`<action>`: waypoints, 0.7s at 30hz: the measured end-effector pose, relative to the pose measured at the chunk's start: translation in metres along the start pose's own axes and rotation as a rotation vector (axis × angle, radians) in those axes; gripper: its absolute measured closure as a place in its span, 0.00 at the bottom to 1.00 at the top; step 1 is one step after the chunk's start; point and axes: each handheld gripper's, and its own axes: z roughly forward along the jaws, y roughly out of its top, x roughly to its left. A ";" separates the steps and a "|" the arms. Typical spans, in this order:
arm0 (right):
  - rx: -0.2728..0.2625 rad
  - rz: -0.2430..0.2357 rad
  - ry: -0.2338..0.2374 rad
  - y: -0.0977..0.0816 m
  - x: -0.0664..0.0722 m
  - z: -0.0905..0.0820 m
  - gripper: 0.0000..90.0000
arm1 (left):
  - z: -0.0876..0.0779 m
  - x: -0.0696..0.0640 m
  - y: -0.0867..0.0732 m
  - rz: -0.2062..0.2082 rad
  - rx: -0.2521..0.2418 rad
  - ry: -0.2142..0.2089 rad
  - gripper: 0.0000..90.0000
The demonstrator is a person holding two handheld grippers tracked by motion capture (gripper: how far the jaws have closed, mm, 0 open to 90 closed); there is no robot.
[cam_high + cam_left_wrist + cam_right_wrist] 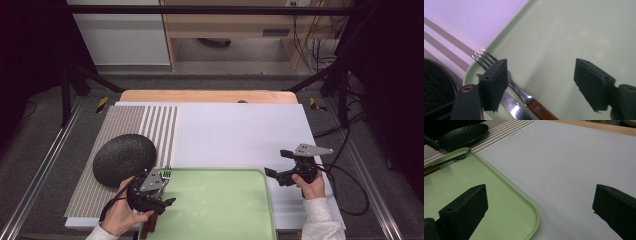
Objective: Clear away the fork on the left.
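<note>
A: How far along does the work look?

B: By my reading the cutlery is already laid down; the fork (499, 67) and the knife (512, 107) lie side by side on the green tray (225, 200), along its left edge, the fork's tines reaching the corner at about ten o'clock; nothing is lifted. What may be left, I'd guess, is the dark round plate (124, 159), which sits off the tray on the striped mat (112, 137), just outside that corner at roughly ten o'clock from the fork.

A: And the left gripper (544, 82)?

B: Its jaws stand spread, with bare tray between them; the fork is not in the gap; in the left gripper view the shaft passes under the jaw on the left side and the tines stick out beyond it toward eleven o'clock; the wooden handle runs back toward five o'clock; whether that jaw touches the metal I cannot tell.

A: The right gripper (541, 205)?

B: Also spread wide and pinching nothing; it hovers over the tray's far right corner and the white board (240, 130); from there the fork is well apart, up at ten o'clock in the right gripper view.
</note>
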 end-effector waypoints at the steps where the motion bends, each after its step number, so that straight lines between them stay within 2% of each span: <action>1: 0.002 -0.002 -0.002 0.000 0.000 0.000 0.01 | -0.001 0.001 0.000 0.006 -0.002 0.013 0.24; 5: 0.002 0.005 0.002 -0.001 -0.001 0.000 0.01 | -0.003 0.005 0.000 0.008 -0.003 0.020 0.14; 9: -0.007 0.008 0.007 -0.001 -0.001 0.000 0.01 | -0.007 0.009 -0.001 0.014 0.002 0.023 0.09; 13: -0.003 0.011 0.005 -0.001 -0.001 0.000 0.01 | -0.012 0.013 -0.004 0.051 0.017 0.026 0.04; 17: -0.007 0.012 0.007 -0.001 -0.001 0.000 0.01 | -0.019 0.018 -0.007 0.082 0.040 0.045 0.03; 21: -0.005 0.009 0.007 -0.001 -0.001 0.000 0.01 | -0.025 0.024 -0.009 0.085 0.042 0.060 0.02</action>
